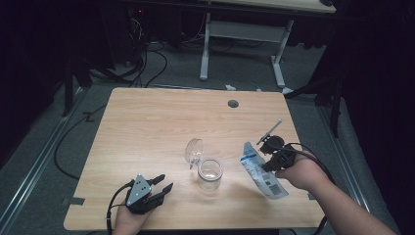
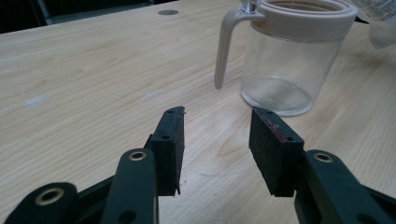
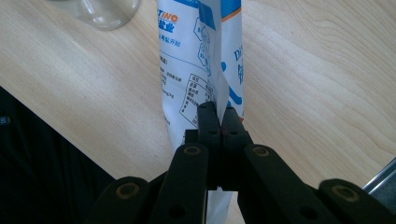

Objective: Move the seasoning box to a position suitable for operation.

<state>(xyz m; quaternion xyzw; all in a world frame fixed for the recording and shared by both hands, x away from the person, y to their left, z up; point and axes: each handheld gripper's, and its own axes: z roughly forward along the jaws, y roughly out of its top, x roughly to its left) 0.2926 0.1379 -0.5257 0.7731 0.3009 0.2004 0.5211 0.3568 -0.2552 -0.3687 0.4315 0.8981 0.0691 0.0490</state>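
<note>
A clear glass jar with a beige rim stands near the middle of the wooden table, its hinged clear lid flipped open behind it. In the left gripper view the jar stands ahead and to the right of my jaws. My left gripper rests open at the table's front left, nothing between its pads. My right gripper is shut on a fold of a white and blue printed pouch, which stands tilted at the front right of the table, right of the jar.
A round cable hole sits near the table's far edge. A thin metal rod sticks out above the right gripper. Cables lie on the grey floor to the left, and a white desk frame stands behind the table.
</note>
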